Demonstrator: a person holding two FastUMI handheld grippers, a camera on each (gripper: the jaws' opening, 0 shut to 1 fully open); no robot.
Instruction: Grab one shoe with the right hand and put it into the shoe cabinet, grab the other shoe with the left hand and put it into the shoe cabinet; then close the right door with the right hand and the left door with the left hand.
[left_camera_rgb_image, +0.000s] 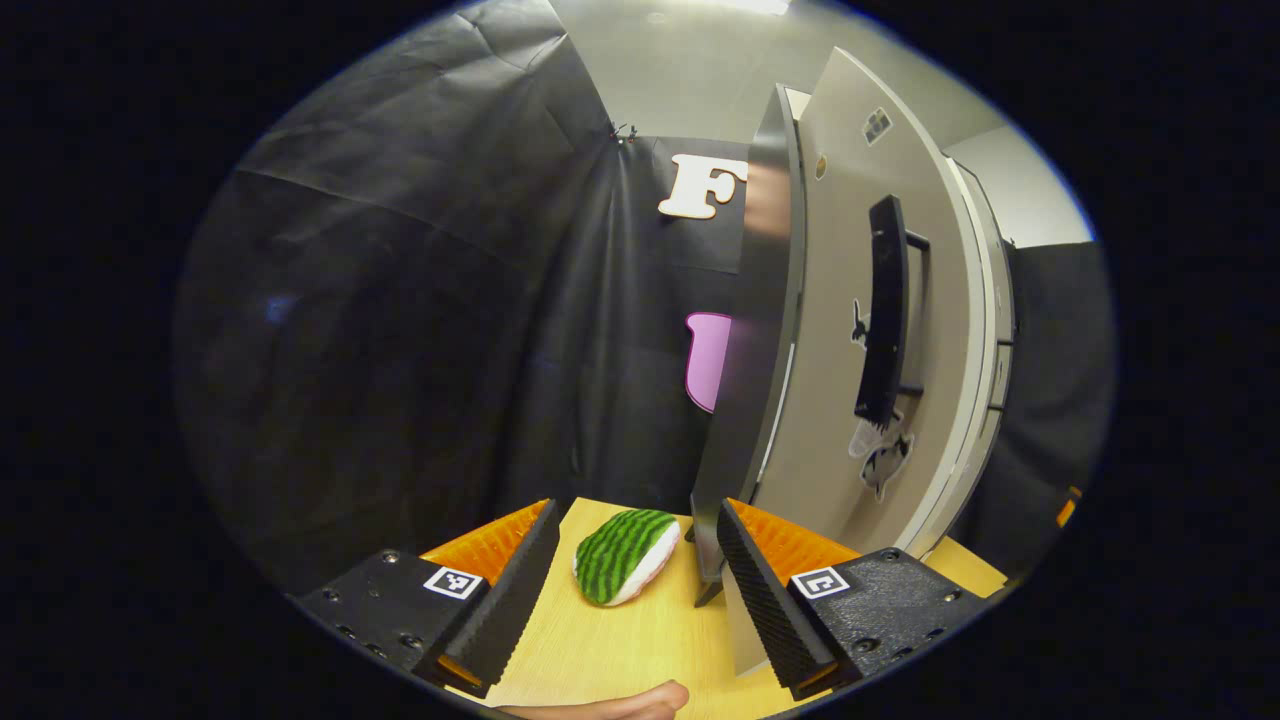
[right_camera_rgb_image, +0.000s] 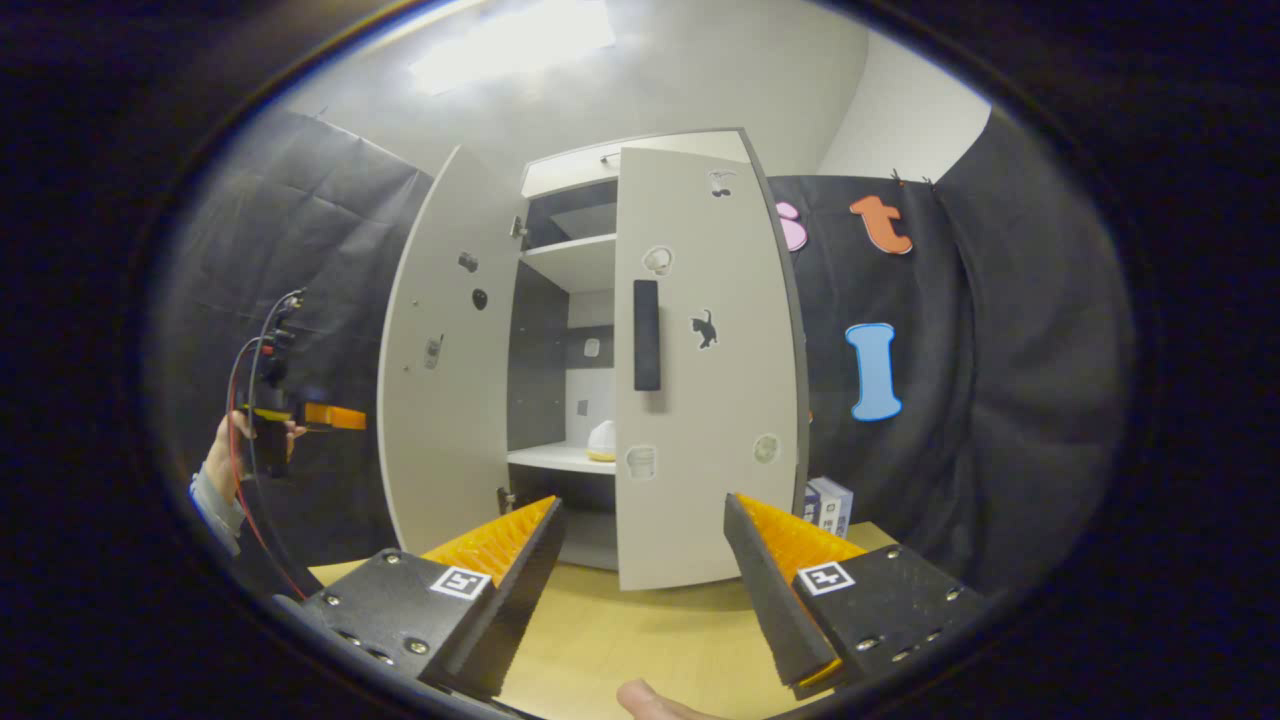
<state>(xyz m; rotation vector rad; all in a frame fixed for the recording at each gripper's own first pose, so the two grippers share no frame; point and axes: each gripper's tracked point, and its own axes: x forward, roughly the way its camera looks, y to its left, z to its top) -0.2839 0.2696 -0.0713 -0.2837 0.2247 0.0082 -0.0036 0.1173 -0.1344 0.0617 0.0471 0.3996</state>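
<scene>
Black cloth walls close in a small booth where a pale shoe cabinet (right_camera_rgb_image: 600, 350) stands on a light wood tabletop (left_camera_rgb_image: 620, 650), both its doors swung out so the shelves stay reachable. In the left gripper view my left hand-held gripper (left_camera_rgb_image: 632, 560) is spread wide and empty, aimed at a green-striped watermelon shoe (left_camera_rgb_image: 625, 555) lying on the tabletop at 12 o'clock between the fingers, just beside the foot of the left door (left_camera_rgb_image: 850, 330) at 1 o'clock; I judge the wide spread is there to take the shoe across its body. In the right gripper view my right hand-held gripper (right_camera_rgb_image: 640, 560) is likewise spread and holds nothing, facing the right door (right_camera_rgb_image: 700, 360) and its dark handle (right_camera_rgb_image: 647, 335) at 12 o'clock. A pale rounded shape, perhaps the other shoe (right_camera_rgb_image: 601, 440), sits on the lower shelf (right_camera_rgb_image: 560, 458); I cannot tell for sure. At 9 o'clock my other hand (right_camera_rgb_image: 225, 450) holds its gripper well apart.
</scene>
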